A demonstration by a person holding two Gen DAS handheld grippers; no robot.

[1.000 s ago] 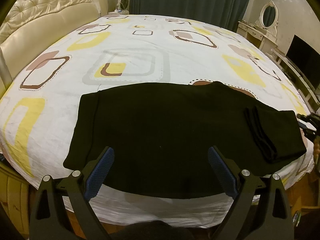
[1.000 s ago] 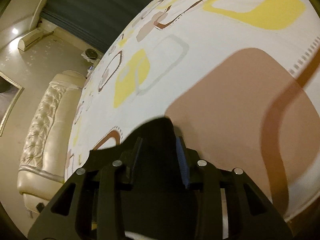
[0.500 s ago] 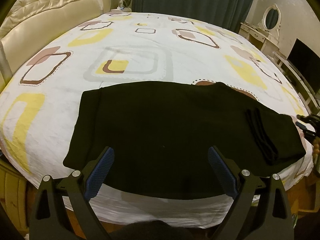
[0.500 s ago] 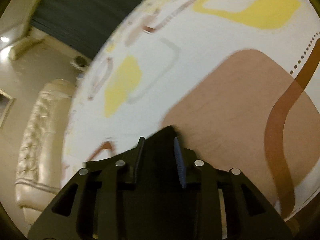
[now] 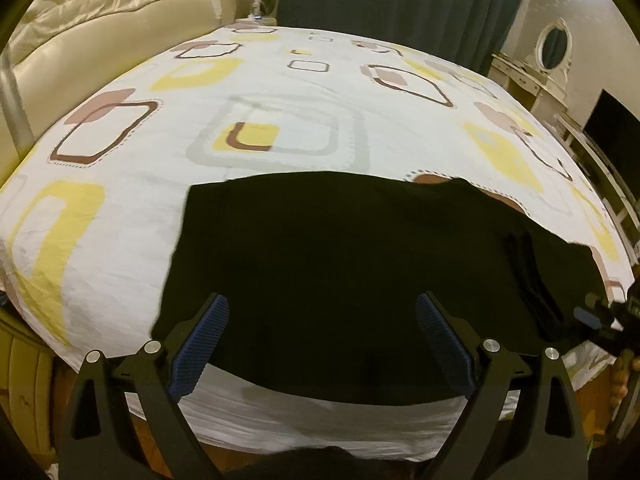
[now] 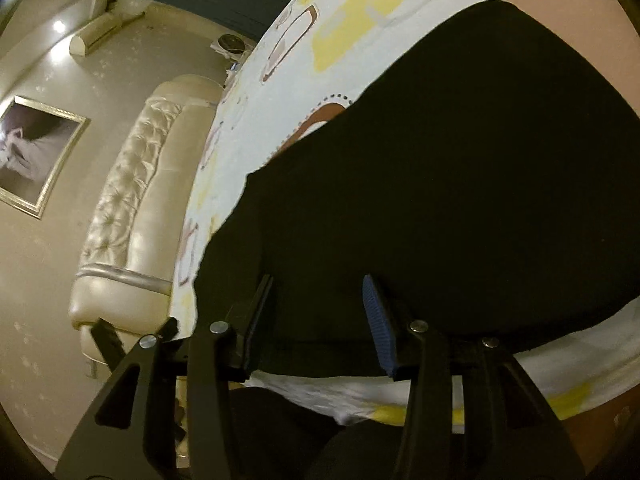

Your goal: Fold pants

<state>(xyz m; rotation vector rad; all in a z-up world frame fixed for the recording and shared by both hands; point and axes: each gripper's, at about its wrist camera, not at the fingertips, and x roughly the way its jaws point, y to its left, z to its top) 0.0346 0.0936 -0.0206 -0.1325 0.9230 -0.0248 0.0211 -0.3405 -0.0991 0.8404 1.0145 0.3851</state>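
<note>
One pair of black pants point(image 5: 352, 264) lies flat on the bed point(image 5: 280, 92), near the front edge, spread sideways across the patterned sheet point(image 5: 120, 208). Left end of the fabric shows a straight cut edge; right end has a ribbed dark band point(image 5: 532, 280) running across it, close to the bed's right corner. Near hem of the pants runs just inside the bed's front edge, with a white strip of sheet showing below it. Left claw point(image 5: 320, 340) is spread wide, blue pads point(image 5: 200, 344) well apart, nothing between them, hovering over the near hem. Right claw point(image 6: 318, 320) is partly open, holding nothing that I can see; pants point(image 6: 440, 184) fill the view ahead of it, and whether its fingers touch the cloth I cannot tell. In the left view the right claw's tip point(image 5: 600, 320) shows at the right end of the pants. No containers in view. Open room: the whole far half of the bed is bare sheet. Boundaries: tufted headboard point(image 5: 100, 12) on the left, dark curtain point(image 5: 400, 0) behind, white vanity with one oval mirror point(image 5: 554, 46) on the right. One framed picture point(image 6: 36, 152) on the wall in the right view.
</note>
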